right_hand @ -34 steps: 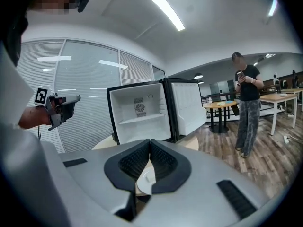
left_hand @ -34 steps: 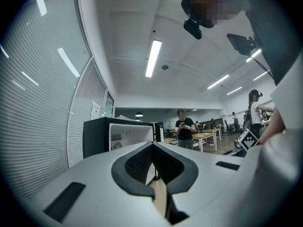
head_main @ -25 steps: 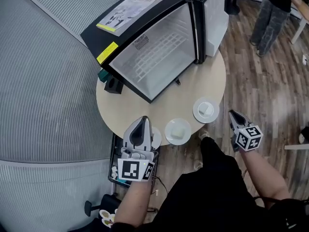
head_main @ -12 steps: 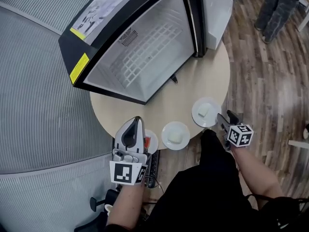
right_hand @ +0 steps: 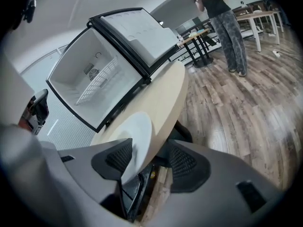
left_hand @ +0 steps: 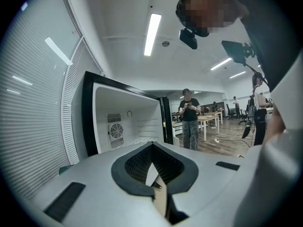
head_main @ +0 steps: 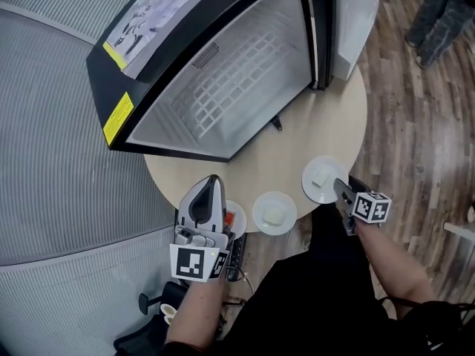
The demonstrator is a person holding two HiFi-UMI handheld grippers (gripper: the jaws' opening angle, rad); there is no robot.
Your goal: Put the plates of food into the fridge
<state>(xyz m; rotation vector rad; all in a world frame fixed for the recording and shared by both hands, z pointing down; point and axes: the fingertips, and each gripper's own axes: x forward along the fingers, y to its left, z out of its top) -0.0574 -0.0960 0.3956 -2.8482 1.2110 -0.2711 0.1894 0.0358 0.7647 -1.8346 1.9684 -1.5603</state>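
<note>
1. Three white plates of food are seen along the near edge of the round table [head_main: 297,150], all outside the fridge [head_main: 293,47]. The fridge is stood on the table's far side, with its door [head_main: 349,21] swung open to the right and a wire shelf [head_main: 237,80] shown inside
2. The right gripper [head_main: 344,183] is held at the right plate [head_main: 310,191]. Its jaws have just been opening and are spread wide, with the plate's near rim set between them
3. In the right gripper view the rim is seen close by one pad while the other pad is kept well clear, so nothing is clamped
4. A pale block of food [head_main: 320,176] is carried on the right plate
5. The middle plate [head_main: 261,223], with a pale lump [head_main: 273,213] on it, is sat between the two grippers and is touched by neither
6. The left gripper [head_main: 212,182] is held at the table's near edge and pointed toward the fridge. Its jaws are brought together with nothing between them
7. The left plate [head_main: 242,212] is mostly covered by the left gripper in the head view. Something red [head_main: 229,218] is seen on it, possibly food, but too hidden to be named
8. A person [right_hand: 220,22] is seen standing on the wood floor [right_hand: 246,103] beyond the table
</note>
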